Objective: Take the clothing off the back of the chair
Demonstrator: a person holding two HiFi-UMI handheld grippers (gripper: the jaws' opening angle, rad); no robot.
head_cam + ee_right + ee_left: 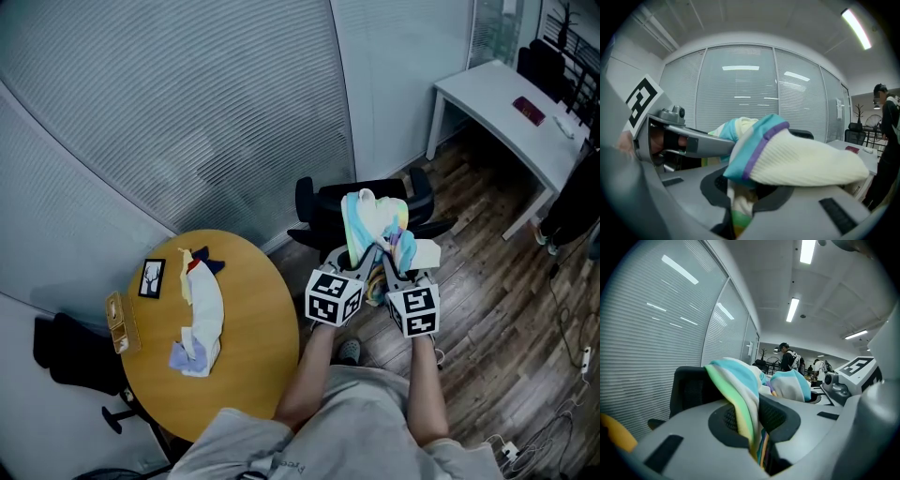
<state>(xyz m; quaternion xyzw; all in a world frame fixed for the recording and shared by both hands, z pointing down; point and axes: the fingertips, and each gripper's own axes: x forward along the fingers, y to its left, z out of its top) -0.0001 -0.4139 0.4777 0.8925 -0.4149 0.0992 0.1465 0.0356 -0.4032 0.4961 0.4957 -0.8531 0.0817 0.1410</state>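
Note:
A striped garment (375,220) in turquoise, cream and pastel bands hangs over the back of a black office chair (323,204). I have both grippers at the garment, side by side. The left gripper (359,253) is shut on a fold of it; in the left gripper view the cloth (736,380) runs down between the pads at the left gripper (757,427), with the chair back (691,390) behind. The right gripper (396,253) is shut on another fold; in the right gripper view the cream ribbed part (797,159) bulges over the right gripper (740,201).
A round wooden table (253,319) at the left carries a white cloth (202,319) and a small picture frame (152,277). A white desk (506,122) stands at the back right. Window blinds run behind the chair. People stand far off (787,357).

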